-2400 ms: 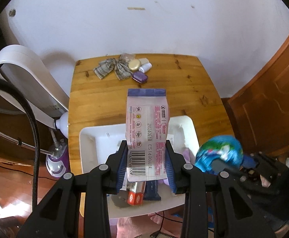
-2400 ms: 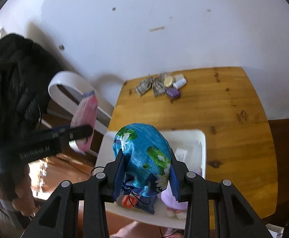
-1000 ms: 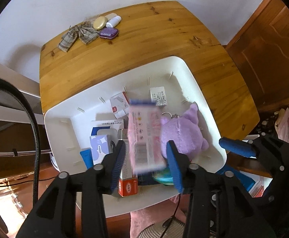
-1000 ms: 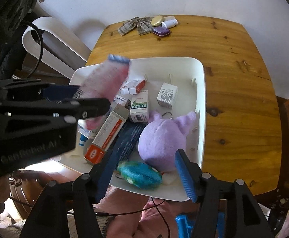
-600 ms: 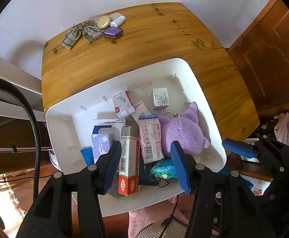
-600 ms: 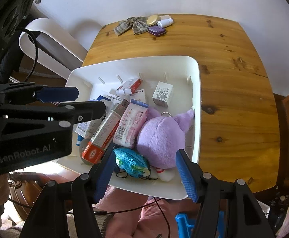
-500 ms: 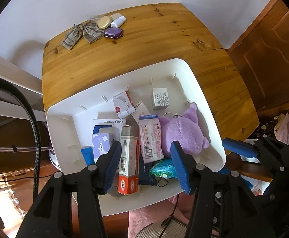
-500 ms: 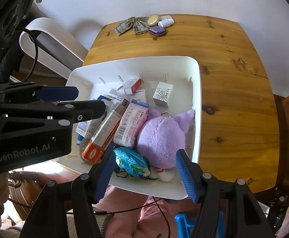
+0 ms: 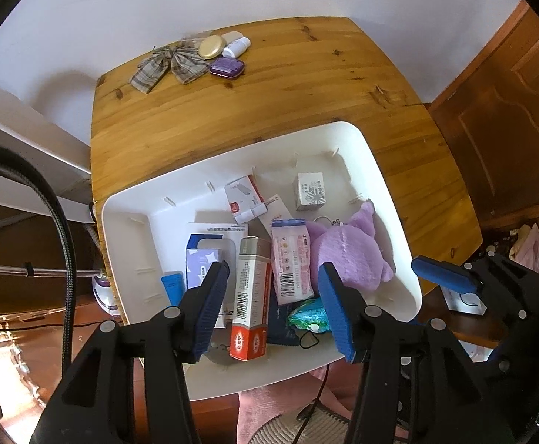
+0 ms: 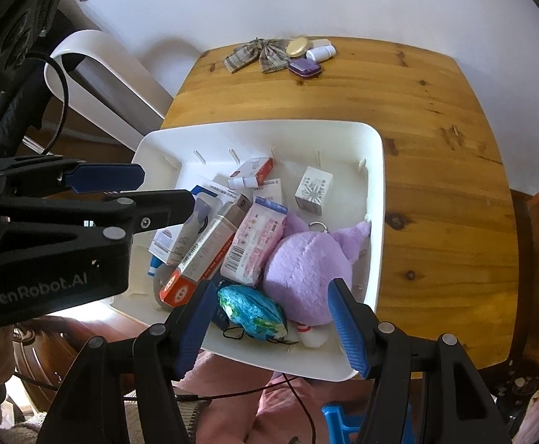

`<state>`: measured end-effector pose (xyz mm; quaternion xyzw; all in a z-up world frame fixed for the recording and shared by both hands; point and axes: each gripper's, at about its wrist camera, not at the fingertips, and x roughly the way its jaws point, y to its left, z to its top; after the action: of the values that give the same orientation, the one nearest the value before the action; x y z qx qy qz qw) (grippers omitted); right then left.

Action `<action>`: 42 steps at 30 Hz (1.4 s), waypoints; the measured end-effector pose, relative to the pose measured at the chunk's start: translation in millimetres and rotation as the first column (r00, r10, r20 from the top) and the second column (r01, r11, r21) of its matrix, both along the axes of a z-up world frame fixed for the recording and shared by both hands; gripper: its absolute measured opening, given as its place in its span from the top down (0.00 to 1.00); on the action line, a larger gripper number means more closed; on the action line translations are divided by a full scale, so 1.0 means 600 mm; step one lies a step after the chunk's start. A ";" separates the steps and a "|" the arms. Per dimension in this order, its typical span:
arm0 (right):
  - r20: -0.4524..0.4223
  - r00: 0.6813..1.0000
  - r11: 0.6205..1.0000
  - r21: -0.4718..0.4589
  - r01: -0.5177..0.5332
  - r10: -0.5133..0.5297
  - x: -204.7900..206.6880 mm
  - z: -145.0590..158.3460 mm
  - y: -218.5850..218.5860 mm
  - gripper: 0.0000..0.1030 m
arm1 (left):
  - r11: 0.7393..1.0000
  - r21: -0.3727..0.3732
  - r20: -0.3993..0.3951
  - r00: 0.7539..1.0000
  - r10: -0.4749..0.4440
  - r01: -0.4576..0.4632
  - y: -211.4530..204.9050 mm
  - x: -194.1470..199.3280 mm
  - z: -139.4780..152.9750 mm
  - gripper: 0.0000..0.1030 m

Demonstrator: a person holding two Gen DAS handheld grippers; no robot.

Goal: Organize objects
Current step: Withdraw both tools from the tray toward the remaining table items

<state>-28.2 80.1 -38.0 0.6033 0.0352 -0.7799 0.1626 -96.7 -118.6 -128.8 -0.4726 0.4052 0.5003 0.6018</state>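
The white bin (image 9: 388,199) sits at the near edge of the wooden counter (image 9: 269,92) and already holds most of the clutter: a pink packet (image 9: 291,259) lying beside a purple plush toy (image 9: 347,255), a red-and-white toothpaste box (image 9: 251,296), a blue floral pouch (image 10: 251,310) at the near rim, and several small cartons. The left gripper (image 9: 273,310) and the right gripper (image 10: 269,325) both hover above the bin with jaws apart and nothing between them. Left to gather, by the look of it, is the far cluster on the counter: a plaid bow (image 9: 166,64), a gold compact (image 9: 212,46), a white bottle (image 9: 236,47) and a purple case (image 9: 227,67).
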 end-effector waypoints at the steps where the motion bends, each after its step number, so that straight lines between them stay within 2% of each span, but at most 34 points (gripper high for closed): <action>1: -0.002 1.000 1.000 0.000 -0.002 0.002 -0.001 0.001 -0.002 0.38 | 1.000 0.002 0.001 1.000 0.000 0.000 0.000 -0.002 0.001 0.46; 9: -0.024 1.000 1.000 -0.003 -0.007 0.006 -0.017 0.013 -0.011 0.38 | 0.999 0.031 0.010 1.000 0.014 -0.014 0.005 -0.029 0.025 0.46; 16: -0.045 0.999 1.000 -0.001 -0.001 0.001 -0.048 0.034 -0.018 0.38 | 0.996 0.084 0.011 0.999 0.040 -0.041 0.027 -0.071 0.067 0.46; 23: -0.105 0.994 1.000 0.005 0.005 -0.005 -0.099 0.074 -0.023 0.38 | 0.983 0.161 -0.004 0.996 0.093 -0.092 0.067 -0.142 0.119 0.46; 29: -0.147 0.989 0.999 0.022 0.026 -0.023 -0.167 0.104 -0.031 0.38 | 0.971 0.193 -0.020 0.989 0.148 -0.141 0.116 -0.211 0.133 0.46; 36: -0.192 0.981 0.999 0.045 0.030 -0.021 -0.259 0.135 -0.052 0.38 | 0.973 0.205 -0.073 0.990 0.122 -0.104 0.197 -0.247 0.126 0.46; 40: -0.213 0.977 0.997 0.072 0.030 -0.014 -0.320 0.145 -0.065 0.38 | 0.975 0.219 -0.114 0.991 0.068 -0.042 0.258 -0.245 0.117 0.46; 42: -0.217 0.976 0.996 0.080 0.028 -0.010 -0.354 0.145 -0.071 0.38 | 0.975 0.222 -0.151 0.988 0.014 0.020 0.294 -0.235 0.107 0.44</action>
<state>-240.5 37.7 49.0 0.5216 0.0792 -0.8402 0.1252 -237.9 57.7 -64.7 -0.3621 0.3921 0.5762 0.6190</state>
